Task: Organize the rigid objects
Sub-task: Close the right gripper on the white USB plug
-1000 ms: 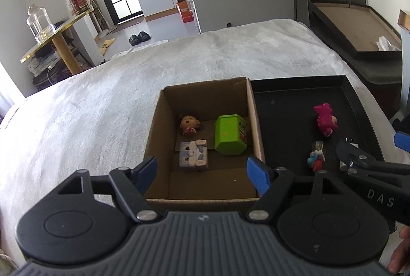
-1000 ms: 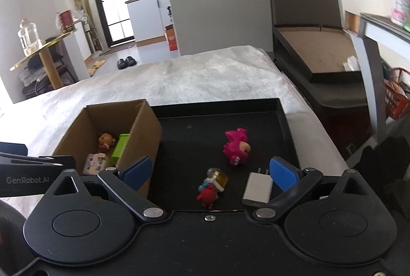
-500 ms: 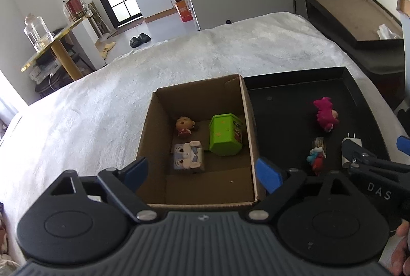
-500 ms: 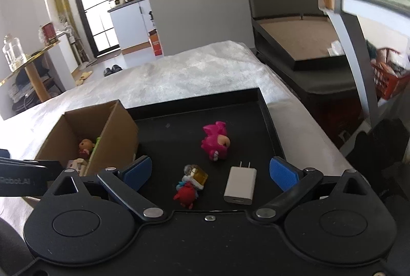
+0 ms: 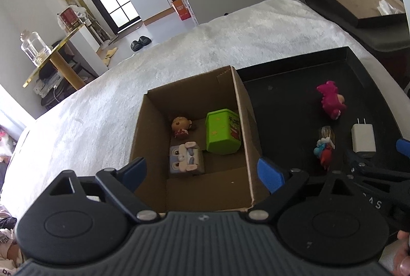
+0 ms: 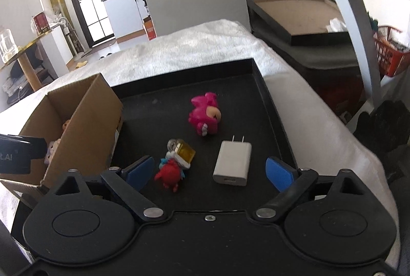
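Observation:
A cardboard box (image 5: pixel 239 101) stands left of a black tray (image 6: pixel 269 96) on a white cloth. In the box lie a green container (image 5: pixel 222 131), a small doll (image 5: pixel 180 126) and a bunny cube (image 5: pixel 185 158). On the tray lie a pink toy (image 6: pixel 205 114), a red and blue keychain figure (image 6: pixel 174 163) and a white charger (image 6: pixel 233 163). My left gripper (image 5: pixel 202 173) is open and empty above the box's near edge. My right gripper (image 6: pixel 210 172) is open and empty, with the charger and keychain figure between and just beyond its fingers.
The box also shows in the right wrist view (image 6: pixel 87 119). A dark bed frame (image 6: pixel 302 19) stands right of the table. A gold side table (image 5: pixel 59 53) with a glass jar stands far left. The floor lies beyond the cloth's far edge.
Both grippers have opened wider. The right gripper has moved forward and down toward the charger and keychain figure. The left gripper has shifted slightly over the box.

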Tool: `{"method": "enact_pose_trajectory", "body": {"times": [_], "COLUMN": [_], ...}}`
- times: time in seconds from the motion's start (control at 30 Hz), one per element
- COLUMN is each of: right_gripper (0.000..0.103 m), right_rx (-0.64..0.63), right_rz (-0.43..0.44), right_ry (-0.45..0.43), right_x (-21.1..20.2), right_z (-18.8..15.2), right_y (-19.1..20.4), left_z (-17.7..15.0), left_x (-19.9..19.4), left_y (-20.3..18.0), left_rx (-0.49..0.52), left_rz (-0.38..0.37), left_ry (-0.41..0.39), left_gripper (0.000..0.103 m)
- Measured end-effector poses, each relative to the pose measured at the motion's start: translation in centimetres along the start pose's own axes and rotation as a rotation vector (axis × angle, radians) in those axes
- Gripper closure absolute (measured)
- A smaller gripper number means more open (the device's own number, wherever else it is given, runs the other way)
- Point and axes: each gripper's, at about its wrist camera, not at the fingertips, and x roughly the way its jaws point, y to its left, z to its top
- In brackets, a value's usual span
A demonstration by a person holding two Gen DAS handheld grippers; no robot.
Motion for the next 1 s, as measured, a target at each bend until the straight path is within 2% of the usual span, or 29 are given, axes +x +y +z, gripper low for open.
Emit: {"method": "enact_pose_trajectory", "body": {"times": [0.17, 0.73, 0.83, 0.93, 1.0], "right_gripper": [0.020, 0.021, 0.036, 0.064, 0.066], "right_rx": [0.027, 0.001, 0.002, -0.027, -0.027], "right_rz": [-0.009, -0.093, -0.097, -0.111, -0.112], "right_ry": [0.027, 0.071, 0.075, 0.075, 0.084], "right_x": [1.3, 4.8, 5.1, 4.8, 4.6], "right_z": [-0.1, -0.4, -0.4, -0.4, -0.4], "right_y": [-0.7, -0.7, -0.7, -0.6, -0.6], "left_z": [0.2, 0.9, 0.7, 0.7, 0.7], "left_x": [0.5, 2.6, 2.9, 2.9, 2.7], "left_y": [-1.1, -3.8, -3.9, -3.9, -3.8], "left_rx": [0.032, 0.098, 0.104, 0.109, 0.110], "left_rz": [0.000, 0.005, 0.009, 0.011, 0.012], "left_ry": [0.002, 0.008, 0.014, 0.019, 0.017], "left_gripper": [0.010, 0.010, 0.010, 0.010, 0.010]}}
